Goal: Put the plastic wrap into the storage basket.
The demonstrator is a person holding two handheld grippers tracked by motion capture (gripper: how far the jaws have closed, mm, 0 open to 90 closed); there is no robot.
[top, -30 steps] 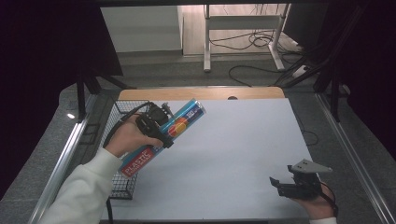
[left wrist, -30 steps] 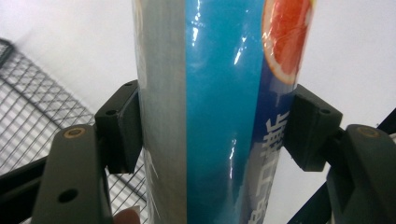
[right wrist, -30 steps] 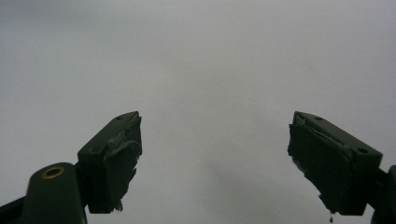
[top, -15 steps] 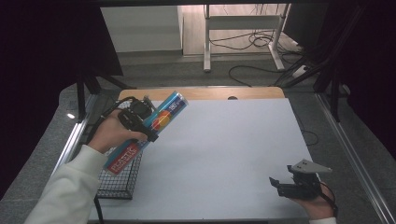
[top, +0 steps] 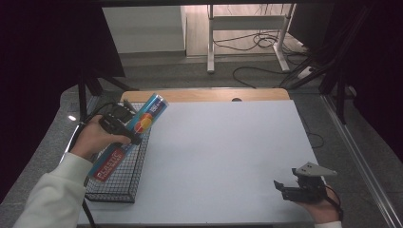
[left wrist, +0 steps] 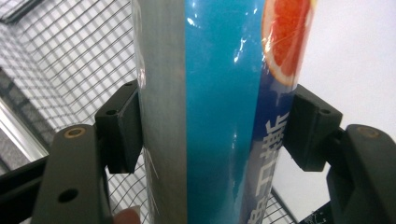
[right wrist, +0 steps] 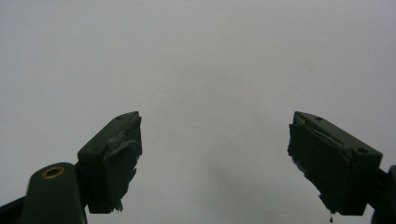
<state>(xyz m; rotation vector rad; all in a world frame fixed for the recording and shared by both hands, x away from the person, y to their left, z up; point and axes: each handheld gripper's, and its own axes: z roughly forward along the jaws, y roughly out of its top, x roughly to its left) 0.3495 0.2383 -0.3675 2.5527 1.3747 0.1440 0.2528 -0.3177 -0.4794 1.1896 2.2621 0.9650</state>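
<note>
White table point(top: 223, 156); black wire basket point(top: 121, 178) at its left edge. Left gripper point(top: 130, 127) clenched on long blue tube point(top: 128, 137), tilted, held above the basket. Right gripper point(top: 285, 189) near front-right corner, jaws spread, holding nothing.
</note>
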